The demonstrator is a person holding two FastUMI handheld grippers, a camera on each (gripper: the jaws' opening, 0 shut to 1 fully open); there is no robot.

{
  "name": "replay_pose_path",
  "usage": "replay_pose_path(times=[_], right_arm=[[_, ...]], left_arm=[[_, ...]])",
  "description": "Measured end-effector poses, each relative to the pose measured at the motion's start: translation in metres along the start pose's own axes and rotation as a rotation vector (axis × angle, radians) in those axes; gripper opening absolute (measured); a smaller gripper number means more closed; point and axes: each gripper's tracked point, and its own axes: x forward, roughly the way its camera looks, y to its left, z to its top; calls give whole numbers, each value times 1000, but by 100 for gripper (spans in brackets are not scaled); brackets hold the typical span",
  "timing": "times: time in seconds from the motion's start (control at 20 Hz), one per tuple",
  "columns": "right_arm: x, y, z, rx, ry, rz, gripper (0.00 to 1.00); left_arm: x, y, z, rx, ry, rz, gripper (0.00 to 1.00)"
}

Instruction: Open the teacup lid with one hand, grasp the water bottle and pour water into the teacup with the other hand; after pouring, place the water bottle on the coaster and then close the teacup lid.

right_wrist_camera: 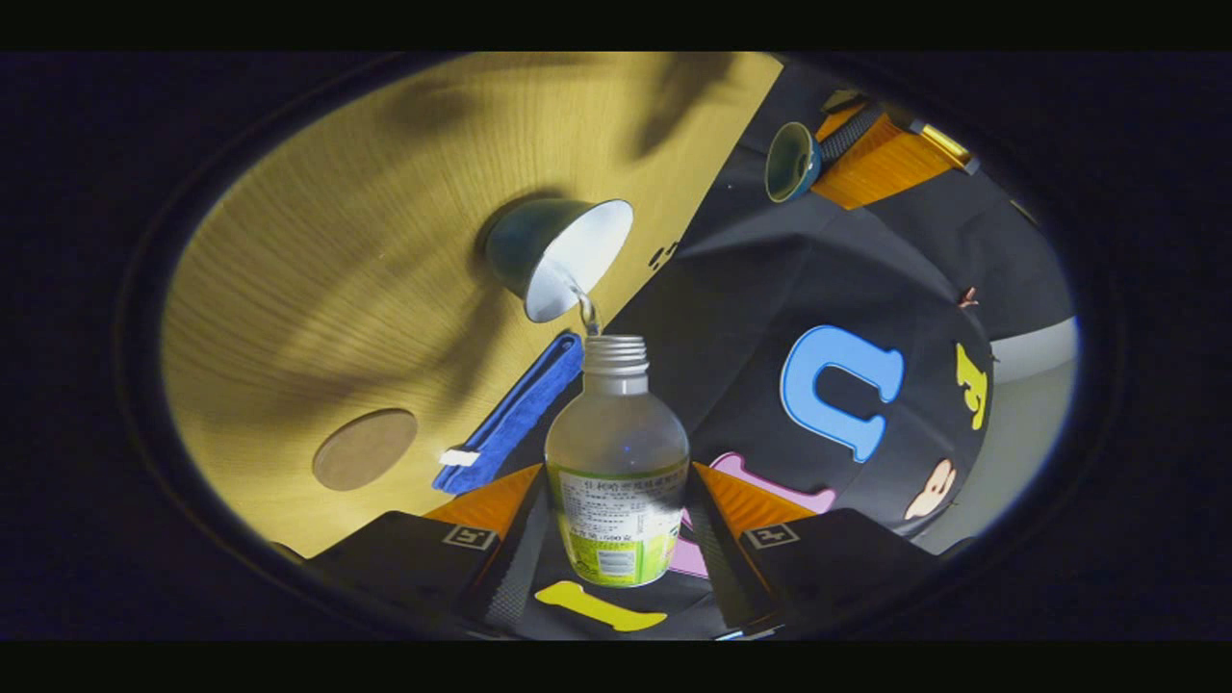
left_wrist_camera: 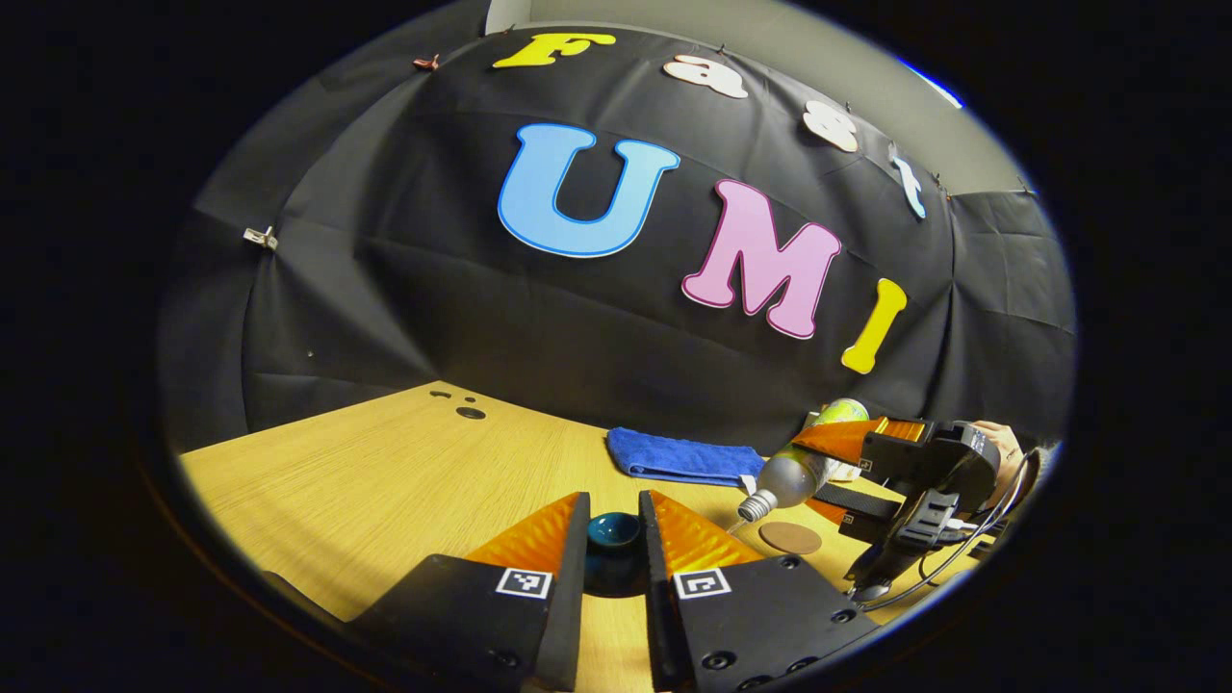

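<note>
My right gripper [right_wrist_camera: 616, 474] is shut on the body of a clear water bottle [right_wrist_camera: 616, 433] with a green label, tilted with its open mouth toward the teacup [right_wrist_camera: 553, 252]. A thin stream of water runs from the mouth into the cup's white inside. My left gripper [left_wrist_camera: 614, 505] is shut on the dark teal lid [left_wrist_camera: 614, 535], held above the table. The lid [right_wrist_camera: 791, 162] and the left gripper's fingers [right_wrist_camera: 871, 159] show farther off in the right gripper view. The round brown coaster [right_wrist_camera: 364, 449] lies bare on the table, beside the tilted bottle [left_wrist_camera: 794, 476] and the right gripper [left_wrist_camera: 866, 467].
A folded blue cloth [left_wrist_camera: 683, 457] lies by the booth's wall, just behind the cup and bottle. Small dark holes [left_wrist_camera: 470, 412] mark the wooden table [left_wrist_camera: 366, 481] at the far left. A hand [left_wrist_camera: 1001, 445] and a cable trail behind the right gripper.
</note>
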Motion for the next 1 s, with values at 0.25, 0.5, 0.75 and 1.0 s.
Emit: replay_pose_path(times=[0.25, 0.5, 0.75, 1.0], right_arm=[[-2, -17, 1, -123, -4, -56, 77], [-2, -33, 6, -239, -32, -111, 77], [-6, -50, 2, -281, -39, -145, 77], [-4, -66, -2, -302, -35, -172, 77]], left_arm=[[-1, 2, 0, -11, 2, 1, 32], [0, 5, 0, -16, 1, 4, 32], [-1, 8, 1, -20, 0, 5, 32], [-2, 10, 2, -31, -3, 3, 32]])
